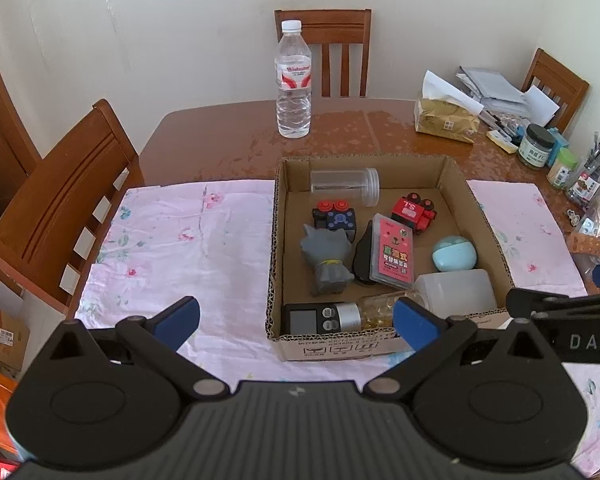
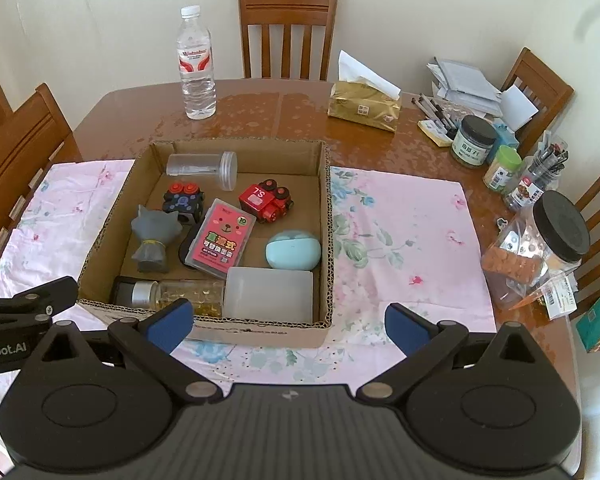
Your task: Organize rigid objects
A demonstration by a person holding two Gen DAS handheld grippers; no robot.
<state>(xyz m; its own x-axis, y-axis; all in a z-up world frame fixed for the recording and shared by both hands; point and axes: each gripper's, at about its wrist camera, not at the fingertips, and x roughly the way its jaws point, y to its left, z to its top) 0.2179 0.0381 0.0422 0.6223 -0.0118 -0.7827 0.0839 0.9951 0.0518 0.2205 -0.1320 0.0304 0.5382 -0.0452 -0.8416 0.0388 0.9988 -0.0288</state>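
Left gripper (image 1: 296, 320) at lower frame, spread wide, empty; right gripper (image 2: 288, 326) likewise wide and empty. Cardboard box (image 2: 325, 216) of small objects at frame centre, just beyond both, on pink-clothed tabletop (image 2: 412, 216).

A cardboard box (image 2: 326, 240) sits on a cloth (image 2: 404, 240) at the middle of the table (image 2: 280, 120). Inside the box, a jar (image 2: 202, 168) lies on its side at 12 o'clock. A toy truck (image 2: 266, 200) sits at 1 o'clock, an earbud case (image 2: 293, 250) at 3 o'clock, a plastic container (image 2: 269, 294) at 5 o'clock and a pill bottle (image 2: 180, 294) at 6 o'clock. A toy figure (image 2: 154, 240) stands at 9 o'clock, with a card case (image 2: 222, 238) at the centre. Beyond the box a water bottle (image 2: 196, 64) stands at 11 o'clock and a tissue pack (image 2: 364, 106) at 1 o'clock. Jars (image 2: 474, 142) crowd the table's 3 o'clock edge.
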